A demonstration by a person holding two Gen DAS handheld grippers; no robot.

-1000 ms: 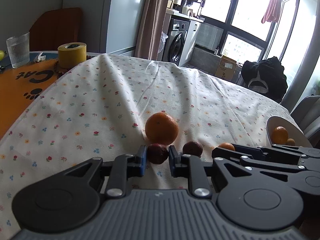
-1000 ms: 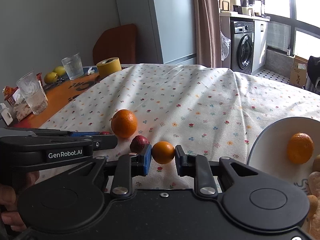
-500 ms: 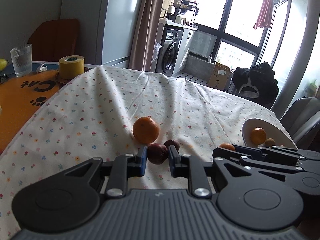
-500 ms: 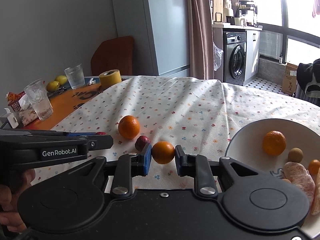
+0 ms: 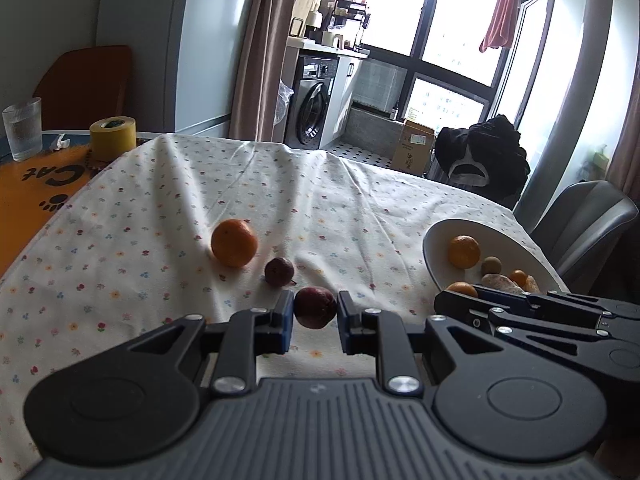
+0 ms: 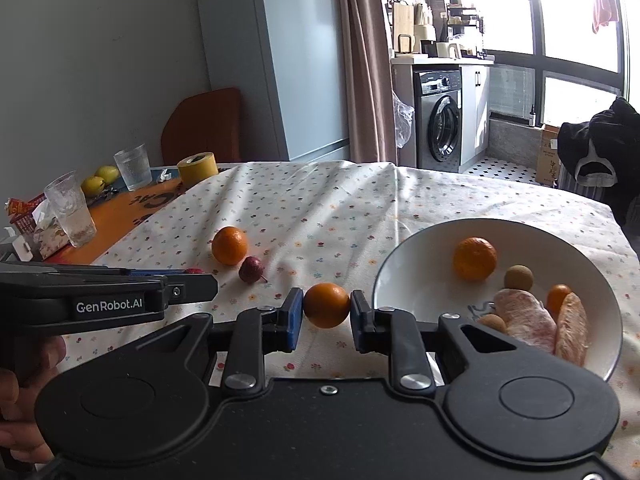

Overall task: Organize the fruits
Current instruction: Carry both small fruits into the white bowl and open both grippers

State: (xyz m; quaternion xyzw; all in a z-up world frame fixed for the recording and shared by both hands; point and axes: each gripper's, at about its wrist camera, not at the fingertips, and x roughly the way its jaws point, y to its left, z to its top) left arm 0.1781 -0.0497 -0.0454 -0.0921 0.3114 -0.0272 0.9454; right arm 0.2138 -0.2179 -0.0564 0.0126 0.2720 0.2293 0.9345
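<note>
The left gripper [image 5: 316, 312] is narrowed onto a dark red fruit [image 5: 315, 307], its blue-padded fingers [image 5: 286, 316] pressing the fruit from both sides and holding it clear of the flowered tablecloth [image 5: 160, 208]. The right gripper [image 6: 326, 312] is likewise closed to the width of a small orange [image 6: 326, 305], clamped between its two pads just beside the left rim of the white bowl [image 6: 404, 256], which sits near the right edge of the table. In the bowl lie another orange [image 6: 475, 259], a small round brown fruit [image 6: 518, 278], peeled citrus segments [image 6: 524, 320] and two more small pieces half hidden by the gripper body. On the cloth toward the middle of the table, a larger orange [image 5: 234, 242] and a second dark red fruit [image 5: 279, 271] rest close together, apart from both grippers. At the far left edge stand a yellow tape roll [image 5: 113, 139] and a ribbed glass [image 5: 22, 128].
</note>
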